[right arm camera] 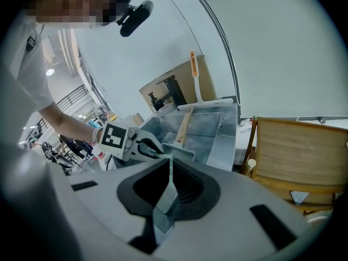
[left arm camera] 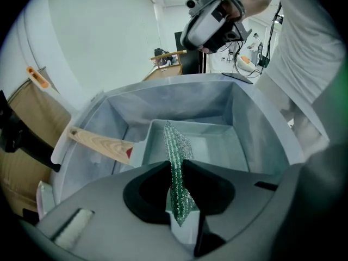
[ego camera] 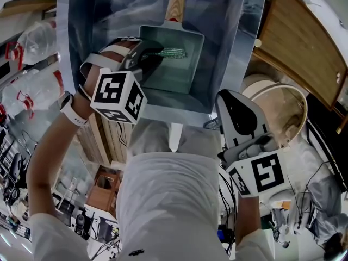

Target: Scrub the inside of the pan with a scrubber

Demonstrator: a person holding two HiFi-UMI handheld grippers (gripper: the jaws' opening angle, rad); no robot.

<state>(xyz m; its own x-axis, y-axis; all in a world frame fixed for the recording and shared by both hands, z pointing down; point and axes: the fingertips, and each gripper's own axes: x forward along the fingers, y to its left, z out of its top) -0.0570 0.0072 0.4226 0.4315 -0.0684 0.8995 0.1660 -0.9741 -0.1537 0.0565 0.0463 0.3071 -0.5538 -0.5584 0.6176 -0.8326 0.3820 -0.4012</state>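
Between jaws of left gripper (left arm camera: pixel 175 170): green mesh scrubber (left arm camera: pixel 177 151), pinched flat, free end reaching into pan (ego camera: pixel 179 78); contact with pan floor not clear. Pan is square, with wooden handle (ego camera: pixel 176 1), and lies at bottom of metal basin (ego camera: pixel 225 37). Right gripper (right arm camera: pixel 169 170) clenched on nothing, outside basin rim, well apart from pan. Risk, as I judge: handle not held, so pan may slide under strokes; thin mesh may slip from jaws if pressed hard.

The left gripper (ego camera: pixel 154 53) reaches forward, jaws pinched on the scrubber (left arm camera: pixel 175 145), while the right gripper (ego camera: pixel 231 99) hangs back, jaws together.
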